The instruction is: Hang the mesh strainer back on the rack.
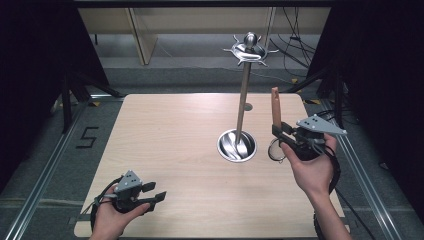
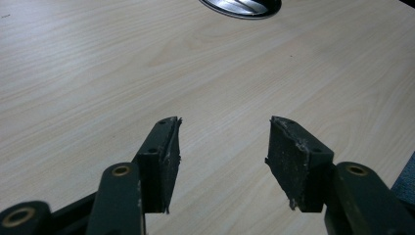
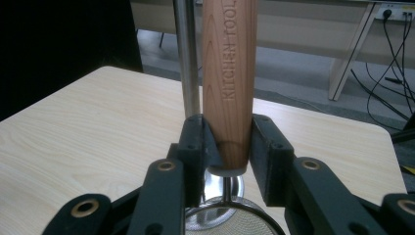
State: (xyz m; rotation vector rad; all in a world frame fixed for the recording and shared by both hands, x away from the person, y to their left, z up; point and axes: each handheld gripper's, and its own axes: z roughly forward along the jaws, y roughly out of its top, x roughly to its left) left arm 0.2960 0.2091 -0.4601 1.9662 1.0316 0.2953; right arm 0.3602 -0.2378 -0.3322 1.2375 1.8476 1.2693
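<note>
Strainer (image 1: 275, 131) handle clamped upright in right claw (image 3: 228, 147), beside rack pole (image 1: 243, 102).

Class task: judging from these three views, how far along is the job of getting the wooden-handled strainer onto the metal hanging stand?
Done: the right gripper is shut on the strainer's wooden handle, held upright near the stand's pole. In hand: carrying it. Left: hanging it on the hooks at the stand's top, which look bare. The left gripper is open over the table.
</note>
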